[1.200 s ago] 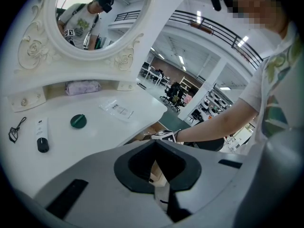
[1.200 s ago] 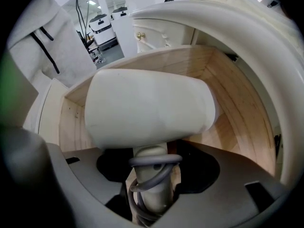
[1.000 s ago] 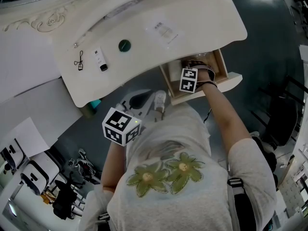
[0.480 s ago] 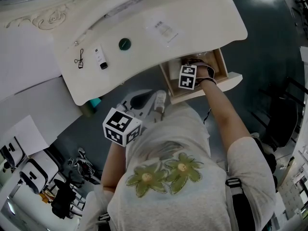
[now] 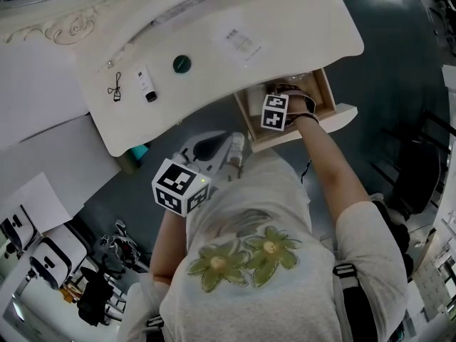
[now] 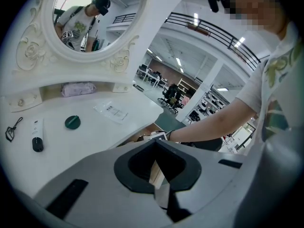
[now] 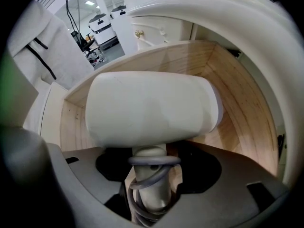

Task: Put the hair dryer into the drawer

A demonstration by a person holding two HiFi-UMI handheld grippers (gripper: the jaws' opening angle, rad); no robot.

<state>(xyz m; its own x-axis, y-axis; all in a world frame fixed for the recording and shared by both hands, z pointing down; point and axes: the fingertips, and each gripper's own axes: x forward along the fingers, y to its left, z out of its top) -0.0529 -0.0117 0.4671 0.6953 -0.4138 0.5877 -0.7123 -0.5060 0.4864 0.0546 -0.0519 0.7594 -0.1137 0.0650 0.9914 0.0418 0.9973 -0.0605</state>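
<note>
The cream-white hair dryer (image 7: 152, 108) fills the right gripper view, with a grey cord wound round its handle. My right gripper (image 7: 151, 186) is shut on that handle and holds the dryer inside the open wooden drawer (image 7: 247, 103). In the head view the drawer (image 5: 325, 91) stands pulled out at the right of the white dressing table (image 5: 299, 20), and the right gripper's marker cube (image 5: 275, 112) hangs over it. My left gripper (image 6: 155, 186) is shut with nothing in it, held low in front of the table.
On the tabletop lie a green round lid (image 5: 182, 63), a small black-capped tube (image 5: 146, 85), a thin black tool (image 5: 115, 90) and a flat clear packet (image 5: 239, 40). An oval mirror (image 6: 95, 23) rises behind. Office chairs (image 5: 50, 255) stand at lower left.
My right gripper with the hair dryer has edged slightly further into the drawer. The left gripper has stayed where it was.
</note>
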